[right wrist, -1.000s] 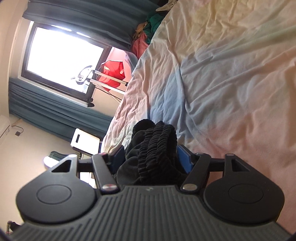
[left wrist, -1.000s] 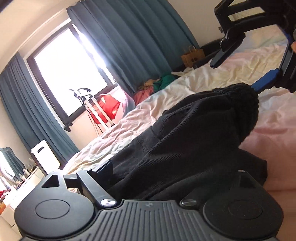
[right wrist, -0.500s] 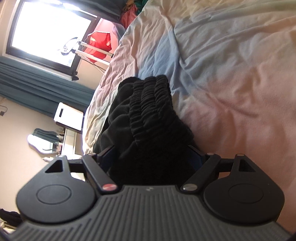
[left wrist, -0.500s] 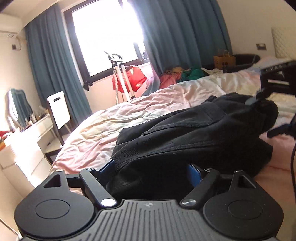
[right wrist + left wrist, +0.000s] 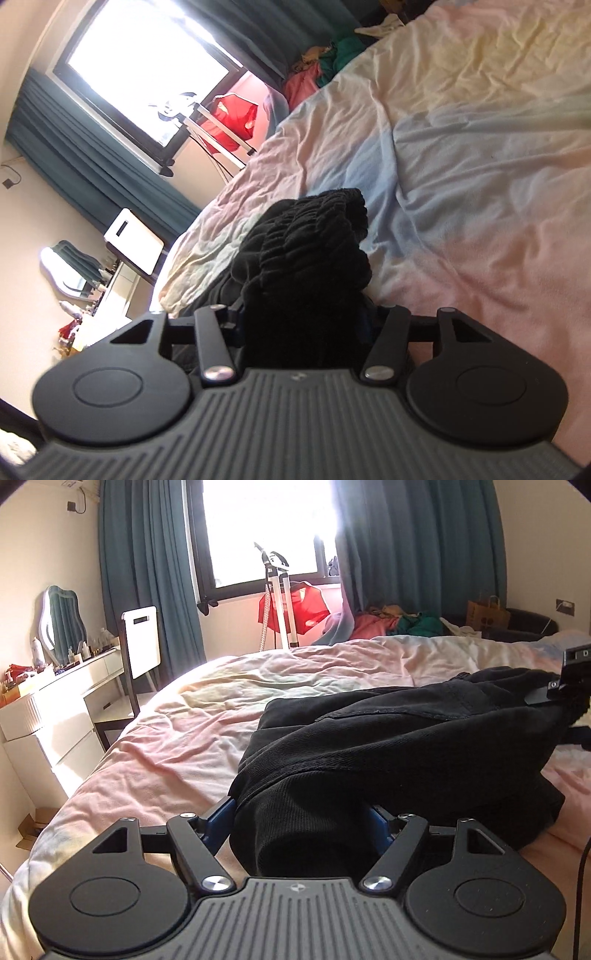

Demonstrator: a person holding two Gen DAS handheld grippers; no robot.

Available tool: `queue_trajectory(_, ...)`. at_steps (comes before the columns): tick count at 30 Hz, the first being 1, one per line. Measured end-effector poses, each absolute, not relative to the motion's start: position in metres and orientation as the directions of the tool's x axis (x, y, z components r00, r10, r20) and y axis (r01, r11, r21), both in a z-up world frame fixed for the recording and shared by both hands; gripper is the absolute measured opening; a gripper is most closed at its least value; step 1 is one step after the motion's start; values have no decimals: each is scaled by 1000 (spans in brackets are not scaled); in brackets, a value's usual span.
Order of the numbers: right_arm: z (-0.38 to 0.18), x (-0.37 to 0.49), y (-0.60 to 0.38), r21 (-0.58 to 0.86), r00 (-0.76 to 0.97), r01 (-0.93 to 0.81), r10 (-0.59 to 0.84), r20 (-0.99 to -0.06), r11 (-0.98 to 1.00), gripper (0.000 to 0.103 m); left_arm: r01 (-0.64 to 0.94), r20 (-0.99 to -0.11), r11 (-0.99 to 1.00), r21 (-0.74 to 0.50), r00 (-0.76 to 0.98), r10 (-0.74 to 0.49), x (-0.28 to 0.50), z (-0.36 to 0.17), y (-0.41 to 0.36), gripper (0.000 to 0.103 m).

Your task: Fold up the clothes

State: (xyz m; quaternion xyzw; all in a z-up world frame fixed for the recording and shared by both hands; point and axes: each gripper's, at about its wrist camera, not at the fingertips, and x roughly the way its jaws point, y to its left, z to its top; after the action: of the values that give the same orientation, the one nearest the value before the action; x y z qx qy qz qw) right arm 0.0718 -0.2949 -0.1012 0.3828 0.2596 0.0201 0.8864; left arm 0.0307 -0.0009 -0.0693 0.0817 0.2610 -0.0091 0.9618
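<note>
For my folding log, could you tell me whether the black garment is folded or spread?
Folded: the black corduroy garment lies doubled over in layers on the bed.

Garment: black cloth, matt, finely ribbed; gathered waistband.
Bedsheet: pastel cloth, wrinkled.
Left gripper: matt black plastic, shiny metal screws.

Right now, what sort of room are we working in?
Almost certainly a bedroom: a bed with a rumpled pastel sheet, a dressing table with a mirror, and curtained window.
</note>
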Motion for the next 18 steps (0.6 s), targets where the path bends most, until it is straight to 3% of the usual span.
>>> queue_trajectory(3,-91,75,-295,671,882,130,225,-415,730,54,68,-511,989,129,859,8,40,-73,-1,76)
queue_trajectory(6,-102,82,-297,625,841,195,198,-503,756,57,70,-541,994,87,841,-12,42,-76,5,75)
queue_trajectory(9,-134,88,-304,624,758,293,221,-613,725,70,51,-568,998,49,823,-14,44,-77,11,75)
queue_trajectory(10,-142,88,-309,653,746,314,247,-619,689,80,39,-581,999,20,814,-20,45,-78,16,75)
queue_trajectory(11,-151,88,-314,681,734,336,273,-622,650,84,26,-594,1000,-16,804,-31,46,-79,21,76)
queue_trajectory(14,-165,86,-324,776,730,345,369,-575,528,85,-18,-624,991,-134,778,-70,49,-81,38,77)
queue_trajectory(18,-172,92,-321,808,733,319,412,-542,495,85,-36,-631,988,-153,773,-70,47,-81,41,78)
